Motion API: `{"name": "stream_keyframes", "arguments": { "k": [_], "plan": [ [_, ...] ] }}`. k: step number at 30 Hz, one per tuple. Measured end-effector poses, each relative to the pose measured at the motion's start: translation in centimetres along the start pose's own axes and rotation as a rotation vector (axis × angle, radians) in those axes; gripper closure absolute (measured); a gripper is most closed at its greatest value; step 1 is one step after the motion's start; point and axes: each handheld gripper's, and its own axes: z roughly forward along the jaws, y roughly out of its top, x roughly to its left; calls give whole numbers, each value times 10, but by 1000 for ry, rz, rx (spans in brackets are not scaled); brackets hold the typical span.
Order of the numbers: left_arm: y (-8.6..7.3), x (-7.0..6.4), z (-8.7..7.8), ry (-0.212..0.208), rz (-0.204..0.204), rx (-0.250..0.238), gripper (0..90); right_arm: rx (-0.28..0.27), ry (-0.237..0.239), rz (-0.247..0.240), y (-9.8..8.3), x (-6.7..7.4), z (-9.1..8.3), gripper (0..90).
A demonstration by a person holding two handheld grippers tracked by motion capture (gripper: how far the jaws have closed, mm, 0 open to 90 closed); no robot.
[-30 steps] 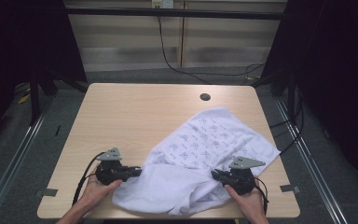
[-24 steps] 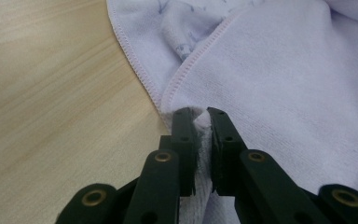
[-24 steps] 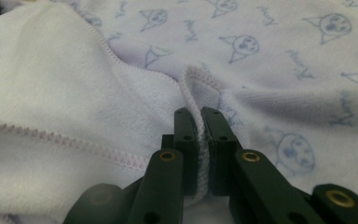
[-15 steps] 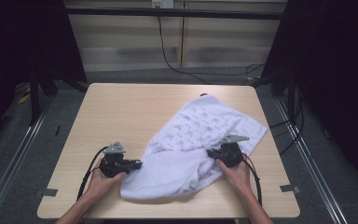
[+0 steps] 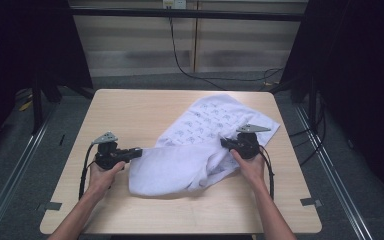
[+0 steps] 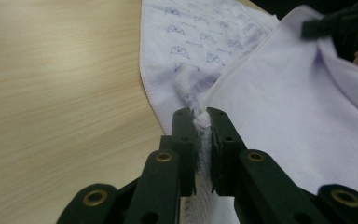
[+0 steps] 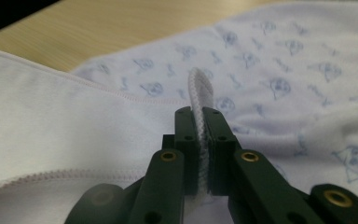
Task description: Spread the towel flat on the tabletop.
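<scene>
Mid-fold: the left gripper (image 5: 132,152) and right gripper (image 5: 227,144), low in the frame, each have their jaws clamped on the printed towel (image 5: 200,145). Next, I judge, both held edges go over toward the towel's upper-right end on the bench (image 5: 130,110), kept level.

The left half of the worktop (image 5: 105,115) is bare wood, so a hand can slide there with nothing in the way. The front strip near the person is bare too. The white cloth (image 5: 200,145) covers the middle and the far right part, and it lies bunched up between the left tool (image 5: 139,151) and the right tool (image 5: 224,143). Both tools are clamped on its edges. A small dark hole (image 5: 270,90) sits at the far right corner, just beside the cloth.
</scene>
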Motion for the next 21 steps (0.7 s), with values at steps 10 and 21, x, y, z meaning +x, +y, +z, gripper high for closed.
{"name": "stream_keyframes", "arguments": {
  "k": [10, 21],
  "plan": [
    [39, -30, -61, -58, 83, -187, 827, -164, 74, -82, 34, 32, -72, 858],
    [-5, -63, -103, -111, 148, -165, 827, -265, 190, -159, 4, 80, -146, 858]
  ]
}}
